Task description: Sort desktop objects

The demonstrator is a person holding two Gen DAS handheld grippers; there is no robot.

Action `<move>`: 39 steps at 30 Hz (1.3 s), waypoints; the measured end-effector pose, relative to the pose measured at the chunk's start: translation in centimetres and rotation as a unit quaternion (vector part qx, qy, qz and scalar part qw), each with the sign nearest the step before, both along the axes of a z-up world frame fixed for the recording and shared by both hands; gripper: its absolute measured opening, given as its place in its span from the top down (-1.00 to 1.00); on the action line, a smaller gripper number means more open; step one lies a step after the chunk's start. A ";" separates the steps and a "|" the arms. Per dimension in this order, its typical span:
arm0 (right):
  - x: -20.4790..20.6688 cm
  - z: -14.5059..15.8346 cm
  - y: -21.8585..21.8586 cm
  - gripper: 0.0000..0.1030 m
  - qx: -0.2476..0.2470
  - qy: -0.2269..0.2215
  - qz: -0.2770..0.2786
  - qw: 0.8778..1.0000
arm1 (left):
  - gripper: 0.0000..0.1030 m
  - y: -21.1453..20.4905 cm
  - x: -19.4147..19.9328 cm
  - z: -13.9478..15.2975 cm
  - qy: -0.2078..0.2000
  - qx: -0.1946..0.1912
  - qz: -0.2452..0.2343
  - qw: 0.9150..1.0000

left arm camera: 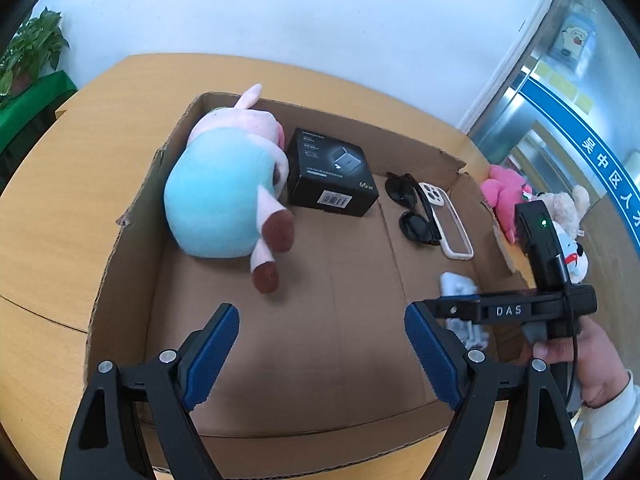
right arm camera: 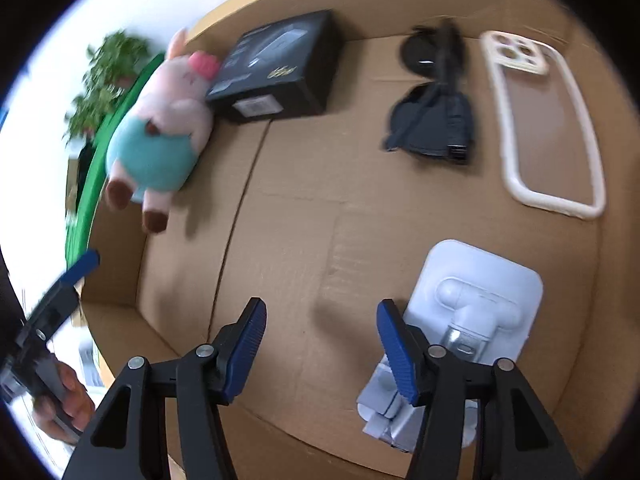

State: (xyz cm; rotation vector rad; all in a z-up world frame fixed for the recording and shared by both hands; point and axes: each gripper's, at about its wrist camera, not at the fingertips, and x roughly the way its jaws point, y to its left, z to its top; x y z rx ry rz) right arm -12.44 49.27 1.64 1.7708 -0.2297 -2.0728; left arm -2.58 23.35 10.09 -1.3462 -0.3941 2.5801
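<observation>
Both grippers hang empty over the cardboard box point(left arm camera: 132, 216): left gripper point(left arm camera: 320, 344) jaws wide, right gripper point(right arm camera: 320, 344) jaws half open. The white blister pack point(right arm camera: 476, 300) lies lower right, just beside the right jaws. Closing off-centre could nudge it away; plush toys point(left arm camera: 520, 200) wait outside, upper right.

table point(left arm camera: 80, 128): wood | on it: cardboard tray point(left arm camera: 132, 240), plush toys point(left arm camera: 508, 196)
</observation>
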 end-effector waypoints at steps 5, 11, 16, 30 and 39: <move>0.0 0.1 1.2 -0.08 0.013 0.007 -0.023 1.000 | -0.65 0.0 0.3 0.1 0.009 -0.005 -0.007 1.000; 1.7 0.3 1.2 -0.12 0.059 0.022 -0.008 0.998 | -0.65 0.7 1.0 0.7 0.023 -0.024 -0.019 0.999; 3.2 1.2 2.1 -0.12 0.076 0.046 -0.012 0.996 | -0.65 1.1 1.8 1.2 0.042 -0.045 -0.007 0.998; 15.1 6.8 -1.4 -0.66 0.060 0.334 -0.087 0.937 | -0.99 4.1 6.6 0.6 0.185 -0.183 0.056 0.964; 15.7 3.8 -1.8 -0.76 0.095 0.389 -0.119 0.909 | -0.99 4.8 5.6 -4.1 0.182 -0.189 0.093 0.960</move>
